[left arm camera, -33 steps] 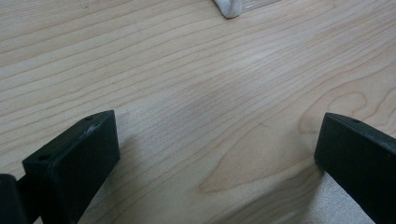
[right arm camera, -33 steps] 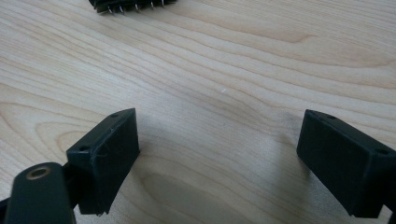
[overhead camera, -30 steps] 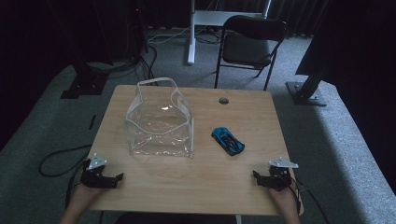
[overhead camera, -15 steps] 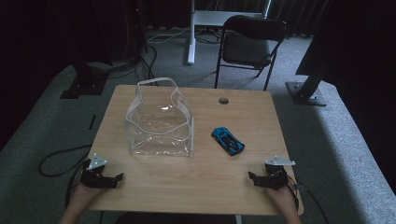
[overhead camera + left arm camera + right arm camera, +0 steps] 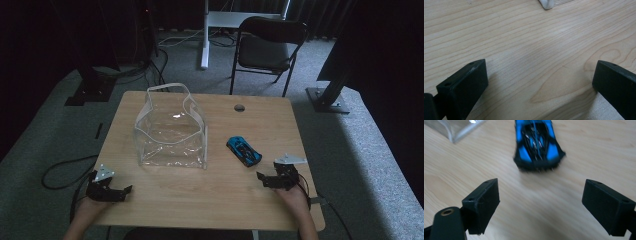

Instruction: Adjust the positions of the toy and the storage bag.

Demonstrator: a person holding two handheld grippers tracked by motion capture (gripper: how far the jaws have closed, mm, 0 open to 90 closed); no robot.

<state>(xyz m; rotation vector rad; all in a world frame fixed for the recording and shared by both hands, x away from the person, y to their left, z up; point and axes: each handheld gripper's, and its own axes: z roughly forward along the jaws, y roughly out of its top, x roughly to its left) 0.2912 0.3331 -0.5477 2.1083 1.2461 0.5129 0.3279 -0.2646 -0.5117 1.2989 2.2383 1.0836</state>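
R gripper (image 5: 264, 178) had moved in toward blue toy car (image 5: 243, 150) since 1 s ago, jaws wide open, holding nothing; car lay on table beside clear bag (image 5: 172, 131). L gripper (image 5: 121, 190) open, idle. Grasp looked imminent

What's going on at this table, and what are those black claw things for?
A person sits at a wooden table with a two-jaw gripper in each hand. The right gripper is open and points at a small blue toy car just ahead of it, not touching it. The left gripper rests open near the table's left corner, holding nothing. A clear plastic bag stands open beside the car.
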